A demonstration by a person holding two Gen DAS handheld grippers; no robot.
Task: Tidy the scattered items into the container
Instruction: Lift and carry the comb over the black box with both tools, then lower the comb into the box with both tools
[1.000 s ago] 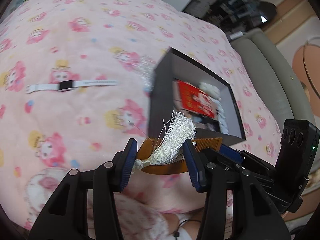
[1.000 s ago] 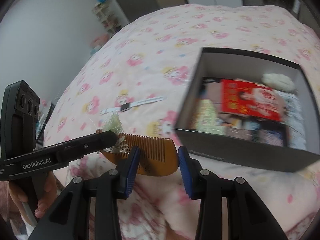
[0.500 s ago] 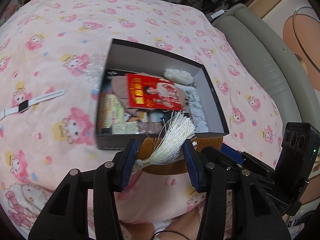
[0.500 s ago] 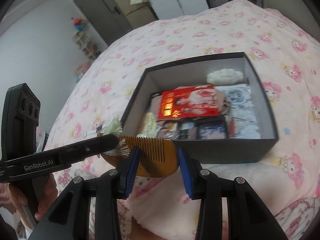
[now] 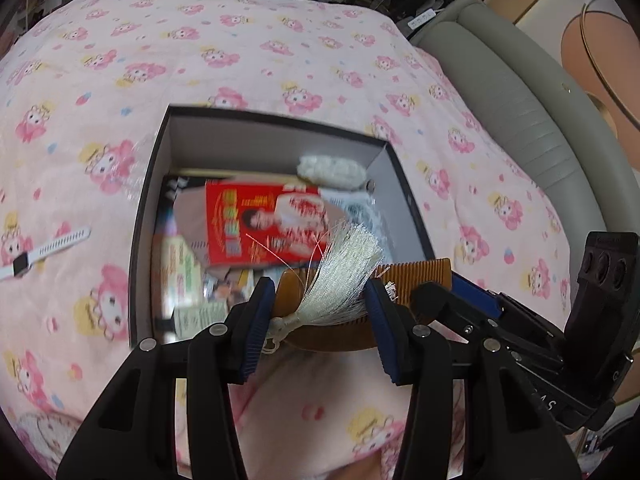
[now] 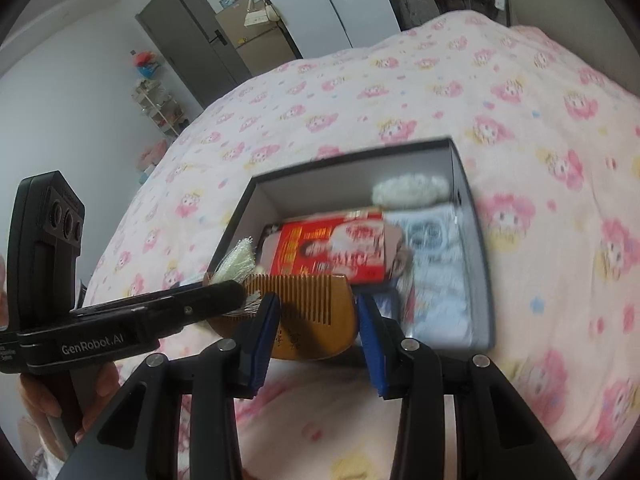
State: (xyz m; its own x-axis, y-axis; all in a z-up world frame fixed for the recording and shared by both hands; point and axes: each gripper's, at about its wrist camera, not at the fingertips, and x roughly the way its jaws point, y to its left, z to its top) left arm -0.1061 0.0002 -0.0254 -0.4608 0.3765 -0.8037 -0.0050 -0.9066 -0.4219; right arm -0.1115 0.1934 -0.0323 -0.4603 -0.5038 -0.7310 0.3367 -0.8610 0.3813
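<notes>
A brown wooden comb (image 5: 416,276) with a pale silver tassel (image 5: 340,276) hangs just above the near edge of the black box (image 5: 144,240). My left gripper (image 5: 318,316) is shut on the comb's tassel end. My right gripper (image 6: 316,328) is shut on the comb (image 6: 308,316) at its other end, and the tassel (image 6: 240,258) sticks up beyond the left gripper's finger. The box (image 6: 476,264) holds a red booklet (image 5: 256,224), a white fluffy item (image 5: 332,170) and blue-white packets (image 6: 436,264). A white-strapped watch (image 5: 44,250) lies on the quilt left of the box.
The box sits on a pink cartoon-print quilt (image 5: 240,60) over a bed. A grey padded bed edge (image 5: 532,120) runs along the right. A person's hand (image 6: 36,396) grips the left gripper's handle. A door and shelves stand at the far wall.
Both grippers have carried the comb across the quilt to the box, which now lies right under and ahead of the fingers. The watch has slid to the left edge of the left wrist view.
</notes>
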